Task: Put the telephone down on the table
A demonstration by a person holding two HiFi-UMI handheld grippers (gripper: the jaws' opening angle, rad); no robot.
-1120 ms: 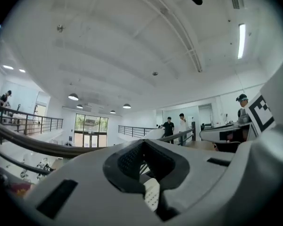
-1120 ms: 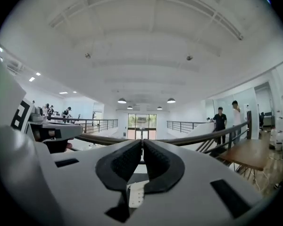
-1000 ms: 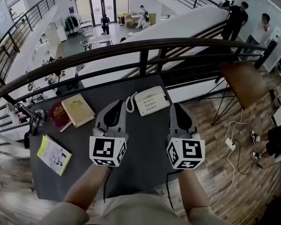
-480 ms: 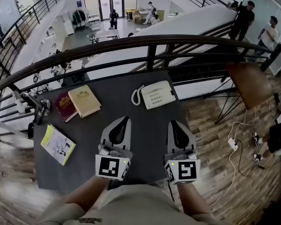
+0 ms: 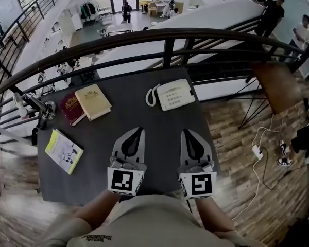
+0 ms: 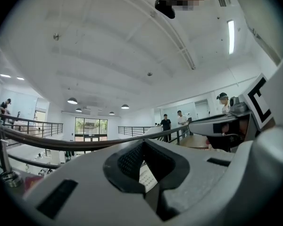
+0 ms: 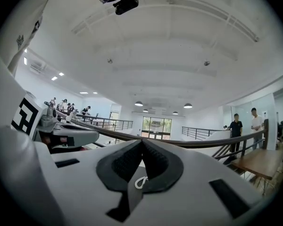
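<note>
Head view takes in the curved railing point(image 5: 165, 35) and the dark table point(image 5: 159, 122), where the telephone point(image 5: 175, 94) sits at the far edge, receiver down, well apart from both grippers. Books point(image 5: 92, 101) lie to its left. Only the gripper views show the white ceiling point(image 6: 132, 55) and its lamps point(image 7: 187, 106). The left gripper point(image 5: 140, 130) and right gripper point(image 5: 184, 131) have jaws pressed together, empty. The coiled cord point(image 7: 140, 182) peeks through the right one's opening.

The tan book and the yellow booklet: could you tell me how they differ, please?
The tan book looks thick; the yellow booklet is thin. The tan book lies against a maroon book; the yellow booklet lies alone by the left edge. Both lie flat and closed on the table.
</note>
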